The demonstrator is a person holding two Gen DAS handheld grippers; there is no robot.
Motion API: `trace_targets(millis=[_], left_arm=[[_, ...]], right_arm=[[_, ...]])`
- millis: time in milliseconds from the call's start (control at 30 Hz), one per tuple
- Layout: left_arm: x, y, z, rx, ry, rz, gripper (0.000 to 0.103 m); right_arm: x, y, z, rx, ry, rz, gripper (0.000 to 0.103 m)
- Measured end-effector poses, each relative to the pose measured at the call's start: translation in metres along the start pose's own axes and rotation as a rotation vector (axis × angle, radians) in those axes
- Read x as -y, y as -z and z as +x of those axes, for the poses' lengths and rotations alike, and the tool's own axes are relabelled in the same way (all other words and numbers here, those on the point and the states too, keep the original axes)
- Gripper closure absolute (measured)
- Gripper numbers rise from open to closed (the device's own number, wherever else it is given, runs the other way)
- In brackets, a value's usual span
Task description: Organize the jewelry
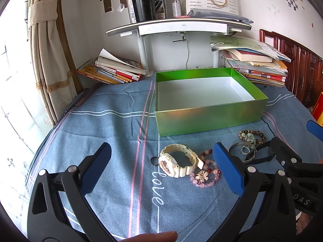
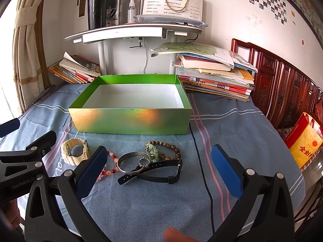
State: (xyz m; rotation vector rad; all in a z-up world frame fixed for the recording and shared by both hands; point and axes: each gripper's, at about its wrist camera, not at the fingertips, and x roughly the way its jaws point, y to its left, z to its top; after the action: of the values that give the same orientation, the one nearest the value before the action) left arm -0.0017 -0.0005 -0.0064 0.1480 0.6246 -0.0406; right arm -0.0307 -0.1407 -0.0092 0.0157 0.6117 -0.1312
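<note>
An open green box (image 1: pixel 210 119) (image 2: pixel 131 121) with a white inside stands on the blue cloth. In front of it lie a cream watch (image 1: pixel 177 162) (image 2: pixel 73 151), a pink and red bead bracelet (image 1: pixel 203 175) (image 2: pixel 110 166), a silver bangle (image 2: pixel 131 162) (image 1: pixel 240 146), a brown bead bracelet (image 2: pixel 165 150) (image 1: pixel 252 135) and a black watch (image 2: pixel 159 171). My left gripper (image 1: pixel 162 167) is open and empty, just short of the cream watch. My right gripper (image 2: pixel 159 169) is open and empty, near the black watch.
Book stacks lie behind the box at left (image 1: pixel 113 70) and right (image 2: pixel 218 76). A white shelf stand (image 1: pixel 177 28) with bottles rises at the back. A wooden headboard (image 2: pixel 282 84) and a yellow bag (image 2: pixel 304 141) are at right. A curtain (image 1: pixel 46 50) hangs at left.
</note>
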Motion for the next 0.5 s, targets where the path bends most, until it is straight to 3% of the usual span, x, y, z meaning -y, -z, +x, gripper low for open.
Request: trace_targets(millis=[500], left_arm=[[-0.006, 0.011, 0.012, -0.050, 0.010, 0.004, 0.004]], right_arm=[[0.001, 0.000, 0.009, -0.013, 0.016, 0.013, 0.002]])
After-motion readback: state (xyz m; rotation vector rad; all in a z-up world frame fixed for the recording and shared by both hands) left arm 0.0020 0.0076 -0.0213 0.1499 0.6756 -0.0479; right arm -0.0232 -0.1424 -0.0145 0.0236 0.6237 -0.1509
